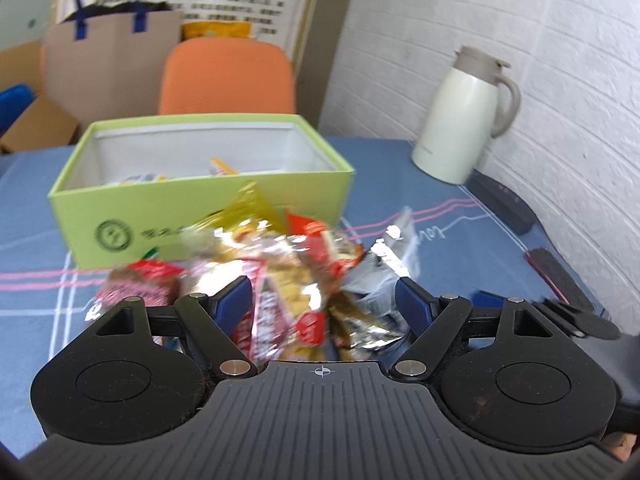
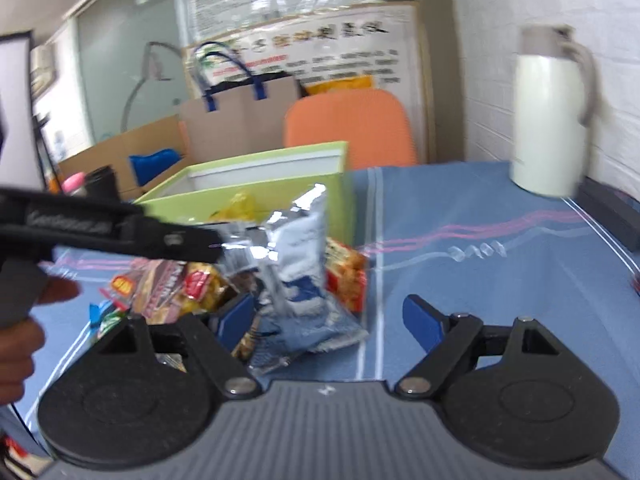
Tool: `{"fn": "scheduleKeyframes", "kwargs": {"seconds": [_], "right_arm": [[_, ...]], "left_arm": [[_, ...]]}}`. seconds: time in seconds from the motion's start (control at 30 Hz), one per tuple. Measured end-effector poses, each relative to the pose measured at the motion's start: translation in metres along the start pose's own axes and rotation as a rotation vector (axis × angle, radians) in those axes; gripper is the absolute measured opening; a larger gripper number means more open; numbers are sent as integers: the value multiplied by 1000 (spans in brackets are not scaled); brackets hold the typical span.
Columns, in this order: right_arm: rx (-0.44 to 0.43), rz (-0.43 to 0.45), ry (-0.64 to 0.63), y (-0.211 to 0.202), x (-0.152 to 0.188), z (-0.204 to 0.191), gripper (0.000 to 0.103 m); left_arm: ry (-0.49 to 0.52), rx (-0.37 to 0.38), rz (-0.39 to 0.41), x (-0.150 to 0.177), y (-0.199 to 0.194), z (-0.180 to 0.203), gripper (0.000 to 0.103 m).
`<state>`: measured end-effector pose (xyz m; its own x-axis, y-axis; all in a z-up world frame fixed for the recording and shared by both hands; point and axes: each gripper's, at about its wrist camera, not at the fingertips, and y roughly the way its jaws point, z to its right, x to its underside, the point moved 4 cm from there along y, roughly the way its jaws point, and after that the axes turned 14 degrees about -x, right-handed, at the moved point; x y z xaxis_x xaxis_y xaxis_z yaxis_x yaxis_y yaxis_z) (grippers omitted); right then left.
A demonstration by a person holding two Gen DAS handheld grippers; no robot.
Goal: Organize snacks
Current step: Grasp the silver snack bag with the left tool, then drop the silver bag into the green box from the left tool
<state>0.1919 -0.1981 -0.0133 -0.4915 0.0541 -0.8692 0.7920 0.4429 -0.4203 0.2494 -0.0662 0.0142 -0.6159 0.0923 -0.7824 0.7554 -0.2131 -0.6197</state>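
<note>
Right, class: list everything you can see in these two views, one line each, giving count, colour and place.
Snack packets: a heap, number unclear; red, gold, silver-blue; on the cloth before the box.
Box: one, light green, open, a few packets inside.
Tablecloth: one, blue with pink and white lines.
Jug: one, cream, far right corner.
Chair: one, orange, behind the table.
Paper bag: one, brown with blue handles, beside the chair.
Left gripper: black with blue pads, open over the heap.
Right gripper: same, opening at the heap's right edge.
</note>
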Motion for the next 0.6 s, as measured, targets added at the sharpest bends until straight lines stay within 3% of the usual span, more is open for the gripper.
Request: {"fn": "scheduleKeyframes", "kwargs": {"seconds": [0.17, 0.2, 0.23, 0.3, 0.33, 0.4, 0.43, 0.47, 0.6], "right_arm": [[-64, -47, -46, 32, -1, 5, 85], [-72, -54, -52, 38, -1, 7, 81], [-88, -57, -50, 42, 0, 7, 78], [-112, -62, -26, 45, 1, 8, 61], [-105, -55, -27, 43, 1, 7, 59], [-93, -42, -28, 36, 1, 5, 54], [-89, -29, -18, 31, 0, 4, 53], [-86, -14, -9, 25, -3, 3, 53], [-61, 26, -33, 12, -28, 3, 53]], "left_arm": [[60, -3, -2, -1, 15, 17, 64], [68, -11, 3, -2, 17, 19, 64], [76, -9, 7, -2, 18, 20, 57], [98, 20, 8, -2, 18, 23, 39], [107, 38, 6, -2, 18, 25, 29], [107, 68, 9, -1, 14, 26, 22], [97, 86, 17, -2, 11, 26, 9], [84, 105, 25, -4, 6, 26, 3], [67, 167, 85, -25, -9, 28, 2]]}}
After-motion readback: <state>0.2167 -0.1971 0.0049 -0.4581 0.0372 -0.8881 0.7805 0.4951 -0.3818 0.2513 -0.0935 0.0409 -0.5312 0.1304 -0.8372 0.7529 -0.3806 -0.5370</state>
